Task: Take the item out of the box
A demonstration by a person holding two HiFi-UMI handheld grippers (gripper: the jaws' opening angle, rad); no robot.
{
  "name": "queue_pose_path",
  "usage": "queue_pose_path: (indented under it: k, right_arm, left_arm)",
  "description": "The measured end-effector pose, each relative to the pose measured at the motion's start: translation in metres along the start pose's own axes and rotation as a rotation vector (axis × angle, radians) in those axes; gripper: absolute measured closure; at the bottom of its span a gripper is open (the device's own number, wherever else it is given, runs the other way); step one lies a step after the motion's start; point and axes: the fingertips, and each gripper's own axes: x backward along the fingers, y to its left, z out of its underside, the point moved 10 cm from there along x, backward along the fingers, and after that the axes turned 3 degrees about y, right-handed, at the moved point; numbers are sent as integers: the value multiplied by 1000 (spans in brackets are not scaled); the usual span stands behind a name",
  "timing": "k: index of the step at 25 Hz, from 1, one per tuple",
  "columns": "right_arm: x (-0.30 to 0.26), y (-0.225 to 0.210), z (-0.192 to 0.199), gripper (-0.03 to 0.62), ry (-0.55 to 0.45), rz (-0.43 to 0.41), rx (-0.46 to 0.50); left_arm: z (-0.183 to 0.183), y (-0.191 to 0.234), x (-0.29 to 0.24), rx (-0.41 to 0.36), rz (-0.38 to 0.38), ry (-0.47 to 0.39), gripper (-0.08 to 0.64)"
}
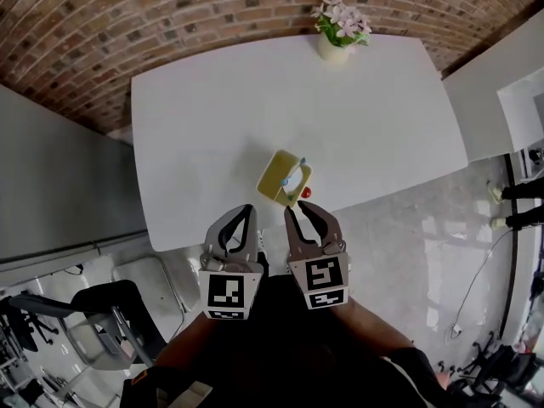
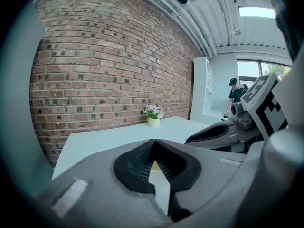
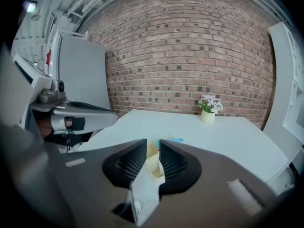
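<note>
A small yellow open box sits near the front edge of the white table. It holds a white and blue item, and a small red ball shows at its near corner. Both grippers hover side by side just short of the table edge, below the box. My left gripper is shut, tips touching, with nothing in it. My right gripper is open by a narrow gap. The yellow box shows through that gap, farther off and untouched.
A pot of pink flowers stands at the table's far edge against the brick wall. A white cabinet is to the right, where a person stands. A black chair and a grey partition are at the left.
</note>
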Motion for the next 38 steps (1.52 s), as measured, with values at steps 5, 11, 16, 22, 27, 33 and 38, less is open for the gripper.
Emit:
queue_pose_path:
  k: [5, 11, 16, 22, 27, 33, 38]
  right_arm:
    - [-24, -1, -1, 479, 39, 28, -26]
    - [-51, -3, -3, 435, 65, 61, -45]
    - [-67, -6, -4, 417, 84, 108, -49]
    - [-77, -7, 1, 413, 107, 134, -67]
    - [-83, -8, 4, 420, 127, 158, -82]
    - [-84, -7, 4, 483, 137, 198, -86]
    - [-82, -5, 6, 527, 138, 225, -86]
  left_arm:
    - [2, 14, -18, -2, 12, 24, 555]
    - [3, 28, -41, -13, 29, 52, 555]
    - [7, 36, -56, -18, 52, 79, 555]
    - [12, 40, -69, -30, 85, 99, 555]
    - [11, 43, -78, -40, 111, 104, 555]
    - [10, 44, -82, -41, 145, 93, 555]
    - [11, 43, -82, -42, 168, 82, 555]
